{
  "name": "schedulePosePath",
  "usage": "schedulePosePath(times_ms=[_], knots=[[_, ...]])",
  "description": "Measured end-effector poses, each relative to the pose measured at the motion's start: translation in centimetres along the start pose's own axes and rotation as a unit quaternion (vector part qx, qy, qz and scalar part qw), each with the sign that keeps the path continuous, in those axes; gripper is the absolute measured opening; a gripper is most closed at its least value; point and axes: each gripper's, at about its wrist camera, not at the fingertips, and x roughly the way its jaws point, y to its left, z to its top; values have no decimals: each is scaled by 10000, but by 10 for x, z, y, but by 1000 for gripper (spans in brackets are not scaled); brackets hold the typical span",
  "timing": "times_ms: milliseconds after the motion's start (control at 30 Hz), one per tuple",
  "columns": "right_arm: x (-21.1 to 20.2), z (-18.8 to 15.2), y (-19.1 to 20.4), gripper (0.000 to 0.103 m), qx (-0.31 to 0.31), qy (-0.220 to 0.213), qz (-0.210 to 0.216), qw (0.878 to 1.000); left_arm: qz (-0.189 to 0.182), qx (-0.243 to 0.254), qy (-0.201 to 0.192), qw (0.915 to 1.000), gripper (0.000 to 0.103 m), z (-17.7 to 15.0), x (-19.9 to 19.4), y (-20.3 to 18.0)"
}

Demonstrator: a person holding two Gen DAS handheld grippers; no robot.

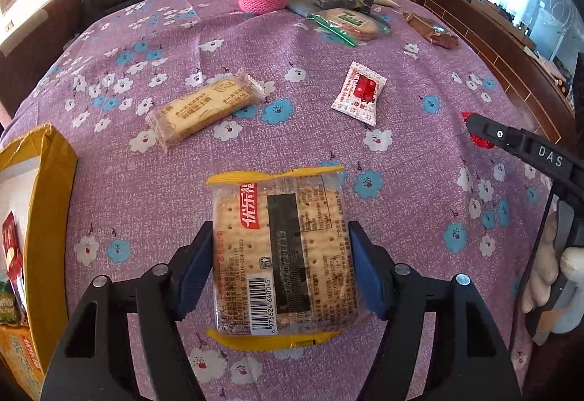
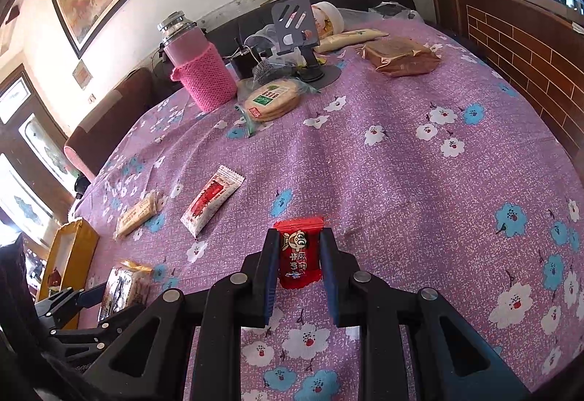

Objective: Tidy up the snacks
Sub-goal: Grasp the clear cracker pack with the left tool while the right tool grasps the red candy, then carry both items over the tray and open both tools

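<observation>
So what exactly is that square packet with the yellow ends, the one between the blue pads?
It is a cracker packet: clear plastic film with crimped yellow ends, showing a stack of pale, dotted square crackers. The side facing up carries a red label strip, a dark band, small print and a barcode. The left gripper has its blue pads pressed against its two long sides, so it looks gripped. It sits low over the purple flowered tablecloth; whether it rests on the cloth is unclear. A yellow box stands to its left.
</observation>
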Motion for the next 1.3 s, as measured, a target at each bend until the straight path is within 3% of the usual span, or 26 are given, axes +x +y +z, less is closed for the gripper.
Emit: schedulePosePath(times_ms=[167, 333, 567, 733, 833, 933, 1033, 1133, 1300], knots=[[-5, -2, 8, 23, -102, -98, 59, 9999, -317, -392, -388, 9980, 69, -16, -44, 17], [-20, -5, 21, 23, -235, -390, 185, 9988, -681, -1076, -846, 9882, 69, -49, -108, 57], [-26, -18, 64, 23, -952, -541, 61, 9940, -72, -1807, -1381, 9738, 70, -112, -184, 148], [-50, -29, 105, 23, -1105, -486, 477, 9915, 247, -2413, -1583, 9571, 70, -149, -214, 215], [-67, -26, 150, 22, -1303, -445, 874, 9866, 274, -2530, -1584, 9540, 70, -148, -218, 236], [-79, -21, 212, 22, -1888, -446, 998, 9759, 147, -2340, -1459, 9611, 70, -128, -213, 246], [-78, -20, 273, 22, -2160, -154, 1431, 9657, 217, -2230, -1355, 9651, 70, -99, -202, 261], [-62, -34, 327, 22, -2349, 195, 1734, 9562, 143, -2367, -1268, 9632, 70, -82, -184, 281], [2, -79, 388, 22, -2613, 871, 1697, 9462, -12, -2740, -990, 9566, 70, -78, -139, 309]])
